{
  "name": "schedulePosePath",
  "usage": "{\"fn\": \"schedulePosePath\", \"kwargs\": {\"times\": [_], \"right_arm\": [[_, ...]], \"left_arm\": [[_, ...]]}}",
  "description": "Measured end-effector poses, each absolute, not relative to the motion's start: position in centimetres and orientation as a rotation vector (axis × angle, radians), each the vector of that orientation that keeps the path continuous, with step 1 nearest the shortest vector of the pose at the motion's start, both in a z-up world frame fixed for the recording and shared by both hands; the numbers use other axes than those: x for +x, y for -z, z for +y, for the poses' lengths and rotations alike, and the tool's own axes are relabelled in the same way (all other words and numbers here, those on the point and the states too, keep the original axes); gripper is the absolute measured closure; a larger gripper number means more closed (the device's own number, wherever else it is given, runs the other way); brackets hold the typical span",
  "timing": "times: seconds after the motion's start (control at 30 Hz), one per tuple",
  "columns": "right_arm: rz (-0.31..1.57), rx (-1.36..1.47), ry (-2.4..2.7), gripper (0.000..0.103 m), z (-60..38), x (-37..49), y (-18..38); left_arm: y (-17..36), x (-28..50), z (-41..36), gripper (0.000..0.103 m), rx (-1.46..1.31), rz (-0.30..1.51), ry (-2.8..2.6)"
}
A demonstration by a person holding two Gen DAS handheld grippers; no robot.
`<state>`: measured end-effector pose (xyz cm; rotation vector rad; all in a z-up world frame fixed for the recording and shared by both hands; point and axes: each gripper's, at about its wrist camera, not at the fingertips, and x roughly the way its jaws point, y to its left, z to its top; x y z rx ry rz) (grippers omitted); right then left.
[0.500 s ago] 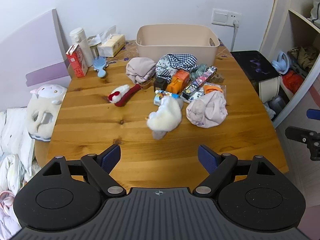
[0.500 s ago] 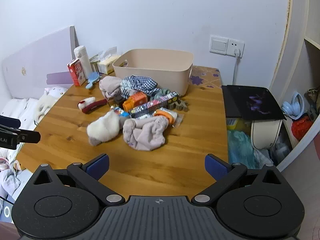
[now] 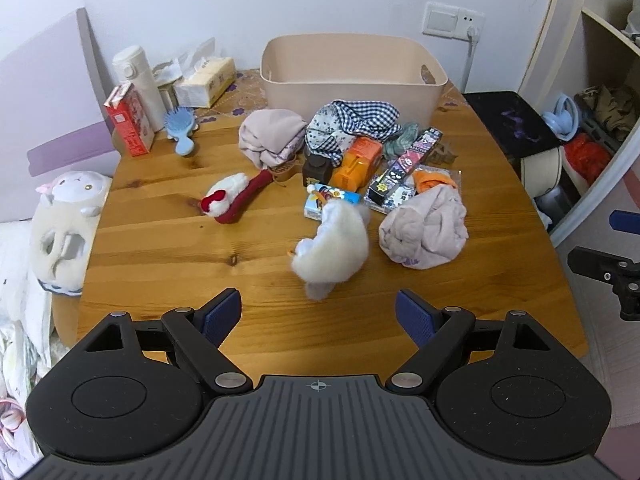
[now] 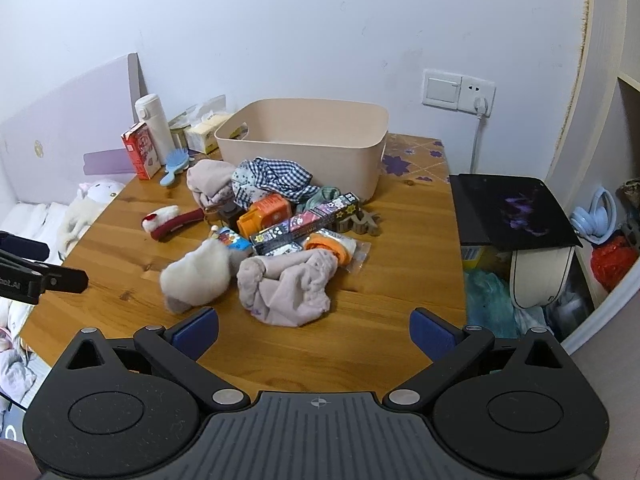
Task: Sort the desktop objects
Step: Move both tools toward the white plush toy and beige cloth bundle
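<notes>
The work surface is a wooden table (image 3: pixel 168 248) with visible grain and knots, set against a plain white wall (image 4: pixel 280 32). A beige bin (image 3: pixel 352 76) stands at the far edge of the table, against the wall, and serves as reference here. In front of the bin lies a loose pile: a checked cloth (image 3: pixel 352 120) nearest it, a folded mauve cloth (image 3: pixel 270 136) to the left of that, an orange box (image 3: pixel 356 162), a long patterned box (image 3: pixel 404 164), a crumpled pale cloth (image 3: pixel 424 228) and a white fluffy item (image 3: pixel 336 248) farthest from the bin. A red-and-white plush (image 3: pixel 236 198) lies apart, left of the pile. Left of the bin stand a tissue box (image 3: pixel 206 82), a white flask (image 3: pixel 134 80), a red carton (image 3: pixel 128 120) and a blue hairbrush (image 3: pixel 182 128). Right of the bin, a wall socket (image 4: pixel 460 90) holds a plug. Beyond the table's right edge is a black panel (image 4: pixel 516 210); shelving lies further right.

The left gripper (image 3: pixel 318 316) has its jaws spread wide, nothing between them, above the near table edge. The right gripper (image 4: pixel 314 330) is likewise fully spread and empty.
</notes>
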<state>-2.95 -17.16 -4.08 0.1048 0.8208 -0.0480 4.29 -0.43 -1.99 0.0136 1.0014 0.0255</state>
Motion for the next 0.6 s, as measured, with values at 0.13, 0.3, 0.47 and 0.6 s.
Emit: {"fn": "schedulePosePath", "kwargs": {"times": [0.13, 0.3, 0.47, 0.6], "right_arm": [[0.839, 0.076, 0.064, 0.0, -16.8, -1.4, 4.8], [0.868, 0.016, 0.079, 0.0, -15.9, 0.6, 5.9], [0.895, -0.004, 0.076, 0.0, -15.4, 2.3, 7.1], [0.928, -0.008, 0.087, 0.0, -15.0, 3.9, 8.4]], "left_arm": [[2.8, 6.1, 0.2, 0.017, 0.019, 1.003, -0.005], [3.9, 8.6, 1.0, 0.017, 0.037, 1.023, 0.023], [5.2, 10.8, 2.0, 0.017, 0.05, 1.048, 0.039], [6.3, 12.5, 2.5, 0.017, 0.067, 1.062, 0.063]]}}
